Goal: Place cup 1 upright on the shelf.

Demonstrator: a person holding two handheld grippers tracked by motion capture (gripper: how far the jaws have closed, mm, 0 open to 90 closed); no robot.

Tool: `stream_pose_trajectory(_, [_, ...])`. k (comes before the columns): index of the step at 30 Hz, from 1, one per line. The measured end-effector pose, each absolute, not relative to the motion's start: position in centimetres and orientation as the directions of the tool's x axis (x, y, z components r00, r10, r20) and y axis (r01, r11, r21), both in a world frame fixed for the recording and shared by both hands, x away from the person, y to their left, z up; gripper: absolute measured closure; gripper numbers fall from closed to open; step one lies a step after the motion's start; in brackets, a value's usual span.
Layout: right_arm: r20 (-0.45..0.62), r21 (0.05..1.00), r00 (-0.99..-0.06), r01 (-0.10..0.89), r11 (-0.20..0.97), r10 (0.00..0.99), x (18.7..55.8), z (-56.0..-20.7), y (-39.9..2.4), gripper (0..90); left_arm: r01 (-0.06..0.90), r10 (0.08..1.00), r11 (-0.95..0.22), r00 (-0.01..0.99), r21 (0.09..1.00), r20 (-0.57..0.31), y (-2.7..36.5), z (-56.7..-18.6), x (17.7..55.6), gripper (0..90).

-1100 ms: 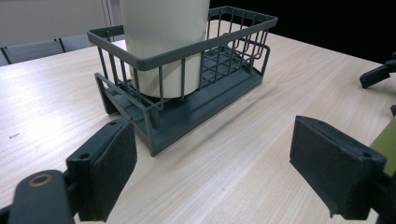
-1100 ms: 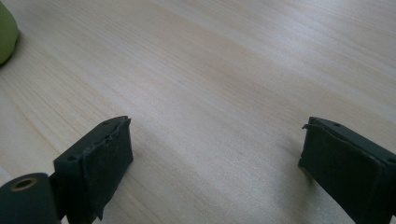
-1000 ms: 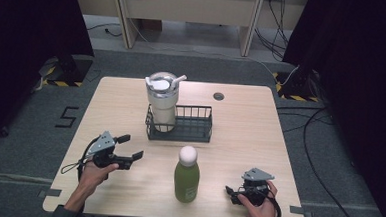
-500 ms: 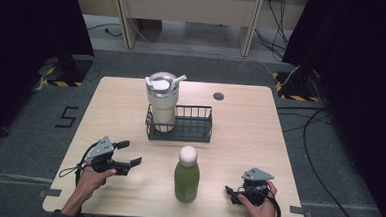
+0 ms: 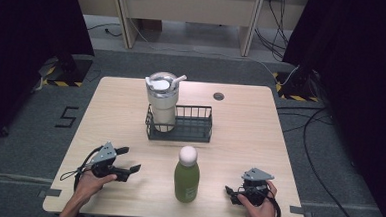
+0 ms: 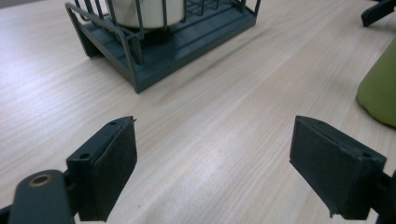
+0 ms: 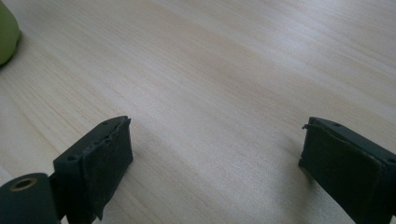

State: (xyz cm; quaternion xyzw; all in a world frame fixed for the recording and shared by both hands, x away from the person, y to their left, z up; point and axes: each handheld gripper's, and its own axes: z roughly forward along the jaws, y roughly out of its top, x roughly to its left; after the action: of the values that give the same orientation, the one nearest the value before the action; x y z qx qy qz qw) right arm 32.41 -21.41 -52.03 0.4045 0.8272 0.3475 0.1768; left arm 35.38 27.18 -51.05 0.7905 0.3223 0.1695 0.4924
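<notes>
Green and capped in white, the bottle (image 5: 186,174) stands upright near the front edge of the bench (image 5: 260,127), between the two tools and touched by neither. By the look of it, nothing is yet done: the bottle is not grasped. The left tool (image 5: 128,160) lies near the bottle with its jaws spread wide and empty, pointing toward it; the right tool (image 5: 232,194) rests on the bench, jaws also wide apart and empty. Behind the bottle, the dark wire basket (image 5: 199,133) holds a cream tumbler (image 5: 161,98) with a lid and straw in its left part; the right part is free.
</notes>
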Motion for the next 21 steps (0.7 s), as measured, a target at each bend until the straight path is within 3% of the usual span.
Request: stream_pose_trajectory(21, [-0.012,0.719,-0.616,0.542,0.434,0.788,32.42,-52.04,-21.39,9.1,0.404,0.673,-0.442,0.74,0.8,-0.002,27.17,-51.9,34.66,14.7])
